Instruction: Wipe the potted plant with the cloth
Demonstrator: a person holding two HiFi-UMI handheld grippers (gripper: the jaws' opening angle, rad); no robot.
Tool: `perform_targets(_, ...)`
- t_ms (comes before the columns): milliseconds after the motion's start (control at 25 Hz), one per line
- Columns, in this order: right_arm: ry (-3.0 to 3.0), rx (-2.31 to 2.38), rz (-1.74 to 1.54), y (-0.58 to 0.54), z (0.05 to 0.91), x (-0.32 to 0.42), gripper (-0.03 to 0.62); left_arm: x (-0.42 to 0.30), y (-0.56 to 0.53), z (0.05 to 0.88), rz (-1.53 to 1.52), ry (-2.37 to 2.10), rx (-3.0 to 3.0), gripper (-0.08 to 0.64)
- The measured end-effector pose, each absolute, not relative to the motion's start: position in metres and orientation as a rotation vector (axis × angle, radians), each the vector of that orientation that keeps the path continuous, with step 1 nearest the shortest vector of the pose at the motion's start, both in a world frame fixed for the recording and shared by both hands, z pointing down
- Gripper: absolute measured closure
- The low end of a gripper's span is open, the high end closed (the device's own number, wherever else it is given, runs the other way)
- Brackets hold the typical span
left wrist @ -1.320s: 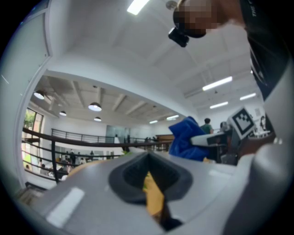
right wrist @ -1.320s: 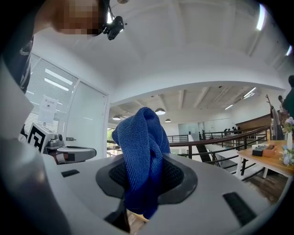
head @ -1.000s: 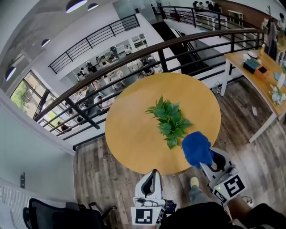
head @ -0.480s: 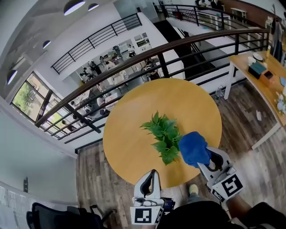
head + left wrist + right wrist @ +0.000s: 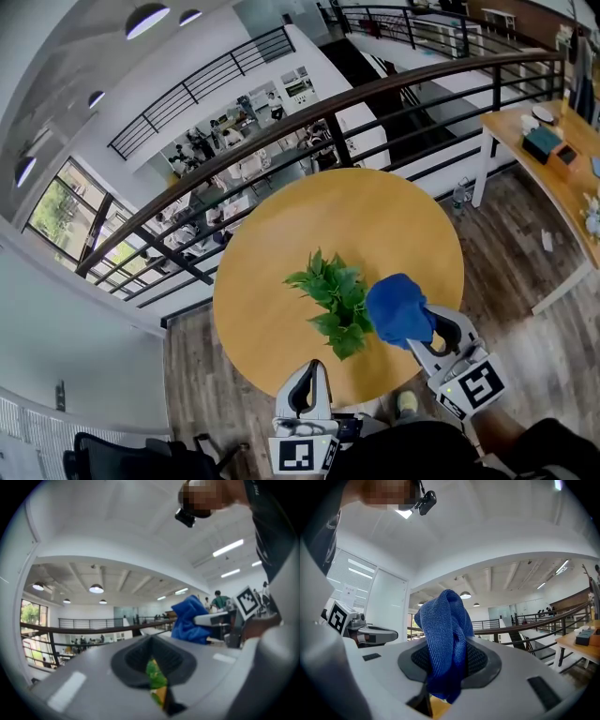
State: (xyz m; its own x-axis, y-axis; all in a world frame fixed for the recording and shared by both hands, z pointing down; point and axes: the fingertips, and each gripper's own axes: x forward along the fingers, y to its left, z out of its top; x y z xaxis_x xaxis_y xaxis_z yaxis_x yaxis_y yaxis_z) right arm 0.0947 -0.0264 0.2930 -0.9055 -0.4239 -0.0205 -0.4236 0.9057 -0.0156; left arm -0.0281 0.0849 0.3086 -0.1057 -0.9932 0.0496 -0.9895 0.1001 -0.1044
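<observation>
Holding cloth (image 5: 398, 309) pinched in closed right tongs (image 5: 433, 330), just right of plant (image 5: 330, 300) near table's (image 5: 281, 244) near edge; left tongs (image 5: 157, 686) closed, empty. Risk: I push hard, unsteadied plant topples.

No legible text or signs

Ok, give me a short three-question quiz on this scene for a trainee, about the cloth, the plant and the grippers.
1. True or false: the left gripper holds the cloth.
2. The plant stands on a table that is: A round, B square, C triangular.
3. Fill in: the cloth is coloured ____.
Key: 1 false, the right gripper holds it; 2 A; 3 blue.
</observation>
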Motion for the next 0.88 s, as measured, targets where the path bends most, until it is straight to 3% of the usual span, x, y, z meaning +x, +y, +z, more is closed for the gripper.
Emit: perform_targets(880,3.050,-0.757,0.061,-0.065,0.277,0.012,0.457,-0.130,0.044,0.308,-0.111,2.281,-2.092,0.560)
